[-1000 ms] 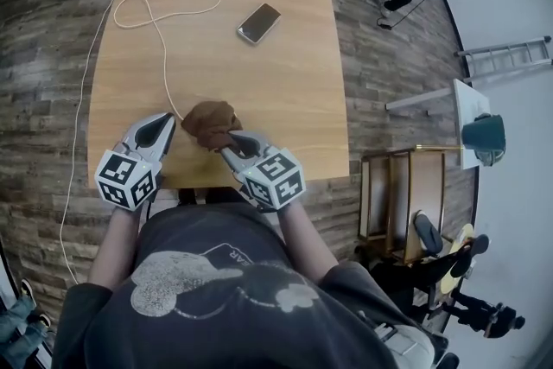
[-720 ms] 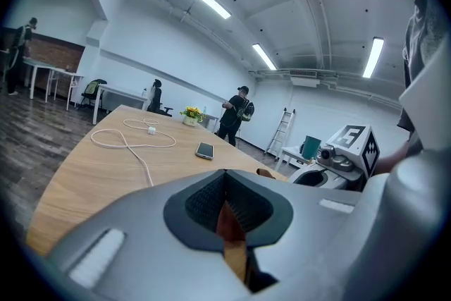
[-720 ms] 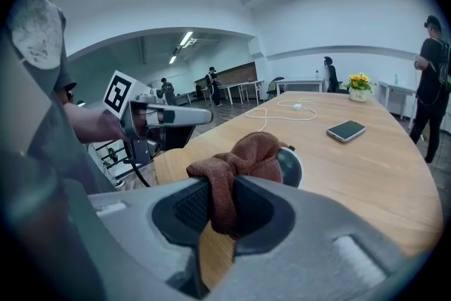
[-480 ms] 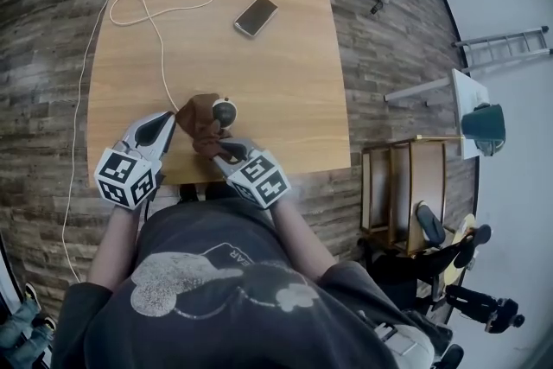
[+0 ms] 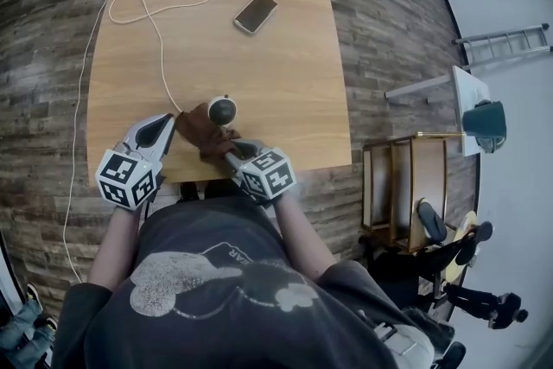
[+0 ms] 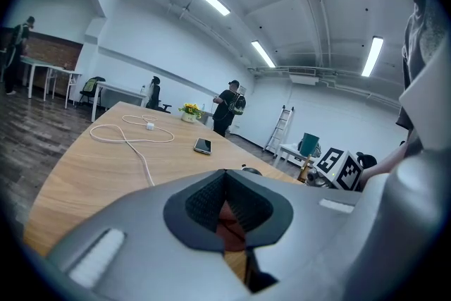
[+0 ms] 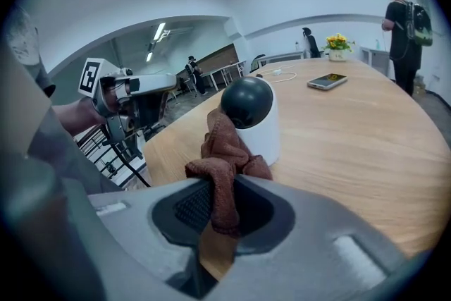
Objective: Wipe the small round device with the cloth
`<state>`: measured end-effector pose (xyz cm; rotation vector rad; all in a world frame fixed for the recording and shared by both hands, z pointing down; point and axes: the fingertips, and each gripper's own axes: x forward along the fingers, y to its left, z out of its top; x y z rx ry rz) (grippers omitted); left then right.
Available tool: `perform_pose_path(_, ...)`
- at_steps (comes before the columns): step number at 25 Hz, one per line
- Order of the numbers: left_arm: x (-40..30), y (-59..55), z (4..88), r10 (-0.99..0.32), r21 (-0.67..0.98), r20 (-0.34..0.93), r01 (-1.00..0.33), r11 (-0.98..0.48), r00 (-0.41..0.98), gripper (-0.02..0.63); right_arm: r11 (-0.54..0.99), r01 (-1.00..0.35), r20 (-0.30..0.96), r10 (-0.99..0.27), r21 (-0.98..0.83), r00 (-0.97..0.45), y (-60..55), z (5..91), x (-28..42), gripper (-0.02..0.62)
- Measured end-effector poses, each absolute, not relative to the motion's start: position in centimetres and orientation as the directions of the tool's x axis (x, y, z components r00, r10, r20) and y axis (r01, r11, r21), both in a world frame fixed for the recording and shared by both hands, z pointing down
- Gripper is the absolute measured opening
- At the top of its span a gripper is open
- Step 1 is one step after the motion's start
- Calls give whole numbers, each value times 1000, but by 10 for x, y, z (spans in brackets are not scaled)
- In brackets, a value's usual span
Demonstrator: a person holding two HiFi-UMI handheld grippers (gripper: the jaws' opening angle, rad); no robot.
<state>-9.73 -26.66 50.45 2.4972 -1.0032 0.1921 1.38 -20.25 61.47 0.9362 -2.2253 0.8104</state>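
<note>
While the one small round device [image 5: 222, 109] is standing near the front edge of the worktop [image 5: 276, 82], two tools — the left tool [image 5: 170, 122] and the right tool [image 5: 227, 149] — are each pinching the single brown cloth [image 5: 204, 134], which is resting against it.

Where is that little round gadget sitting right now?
In the head view, the small round device stands on the wooden table near its near edge, against the far side of the brown cloth, well short of the phone.
</note>
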Motion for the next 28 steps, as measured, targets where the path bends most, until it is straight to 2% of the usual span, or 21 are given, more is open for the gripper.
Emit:
perform_pose_path(6,-98,-262,500,-626,346,265,-679,-648,733,17,576,-767,670,-455,-281,-587,-195,601,11,55)
perform_pose_path(14,-98,-252,503,-635,342,266,-687,-641,725,17,669,-690,506,-509,-277,-696,-191,533,2,55)
perform_pose_path(20,-100,-227,502,-685,324,277,-737,-593,673,17,739,-597,352,-493,-312,-795,-178,487,-3,55)
perform_pose_path(28,-68,-158,496,-715,314,291,-770,-556,636,17,783,-525,253,-462,-333,-850,-117,457,19,55)
